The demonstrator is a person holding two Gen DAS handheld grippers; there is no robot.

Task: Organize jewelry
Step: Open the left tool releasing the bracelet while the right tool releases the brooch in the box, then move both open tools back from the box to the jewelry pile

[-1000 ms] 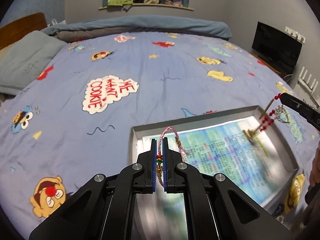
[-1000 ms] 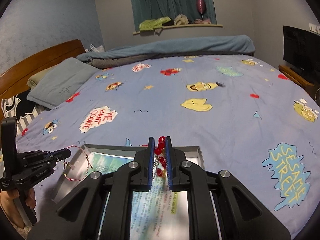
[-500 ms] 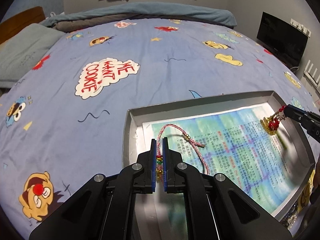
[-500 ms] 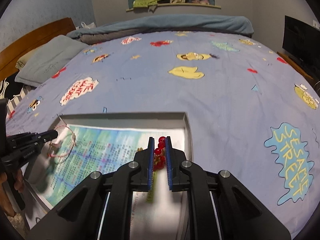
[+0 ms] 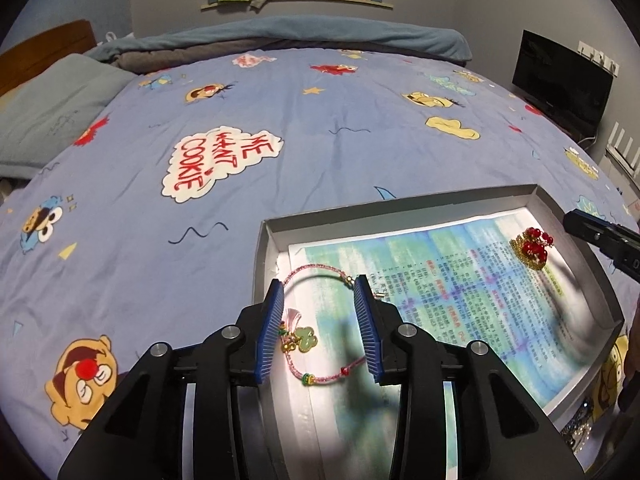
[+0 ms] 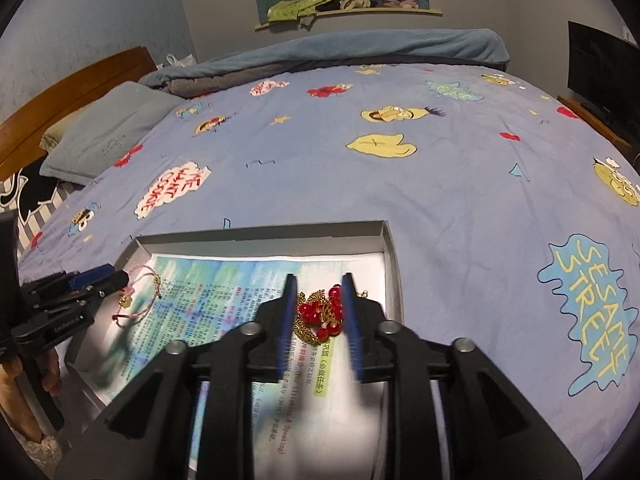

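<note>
A shallow grey tray (image 5: 400,205) lined with a printed paper sheet lies on the bed. My left gripper (image 5: 320,314) is open over the tray's left end; a pink cord bracelet (image 5: 316,280) with a green charm (image 5: 306,338) lies loose between its fingers. My right gripper (image 6: 318,300) is open over the tray's right end (image 6: 390,248); a red-bead and gold chain piece (image 6: 320,316) lies in a heap between its fingers. That piece also shows in the left wrist view (image 5: 532,246), and the bracelet shows in the right wrist view (image 6: 138,296).
The tray sits on a blue cartoon-print bedsheet (image 5: 280,120). A grey pillow (image 5: 52,108) and wooden headboard are far left, a rolled blanket (image 5: 320,36) at the far end, a TV (image 5: 560,80) at right. More jewelry (image 5: 578,432) lies outside the tray's near right corner.
Both grippers lowered into the tray and opened. The pink bracelet and the red-bead piece were let go and now lie on the paper.
</note>
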